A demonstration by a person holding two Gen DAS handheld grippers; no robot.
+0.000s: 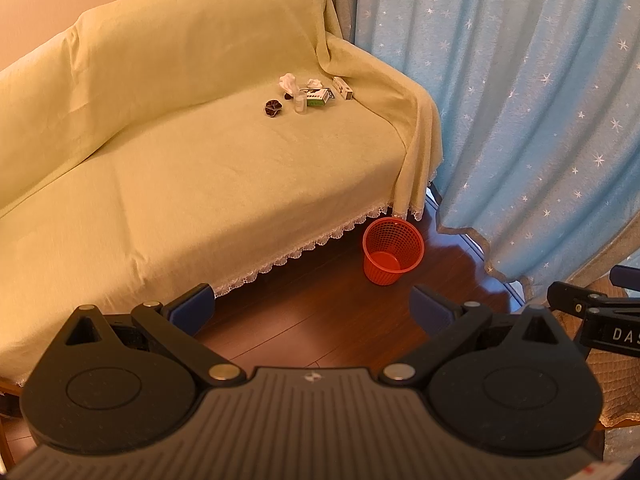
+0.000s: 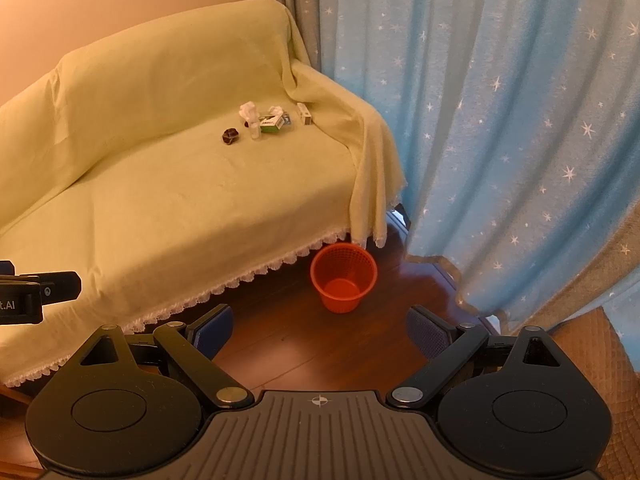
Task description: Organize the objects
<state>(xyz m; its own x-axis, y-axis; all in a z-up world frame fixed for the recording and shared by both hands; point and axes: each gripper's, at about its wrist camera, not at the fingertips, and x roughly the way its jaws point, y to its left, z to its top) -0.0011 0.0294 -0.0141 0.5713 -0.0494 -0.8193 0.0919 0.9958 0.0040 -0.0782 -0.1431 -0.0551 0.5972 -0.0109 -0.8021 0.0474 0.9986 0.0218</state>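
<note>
Small items lie clustered at the far right of a sofa [image 1: 180, 184] [image 2: 168, 208] draped in pale yellow cloth: a dark brown scrunchie [image 1: 273, 107] [image 2: 230, 135], crumpled white tissues [image 1: 288, 81] [image 2: 247, 111], a small clear bottle [image 1: 299, 103] [image 2: 254, 130], a green and white box [image 1: 317, 97] [image 2: 272, 123] and a white box [image 1: 343, 88] [image 2: 304, 113]. A red mesh bin [image 1: 393, 250] [image 2: 343, 277] stands on the floor by the sofa's corner. My left gripper [image 1: 312, 310] and right gripper [image 2: 319, 330] are both open and hold nothing, well short of the sofa, above the floor.
Blue star-patterned curtains [image 1: 532, 120] [image 2: 512, 140] hang to the right, reaching the dark wooden floor [image 1: 320, 320] [image 2: 320, 344]. A quilted tan cushion [image 2: 592, 360] sits at the right edge. The other gripper's black body shows at the edge of each view.
</note>
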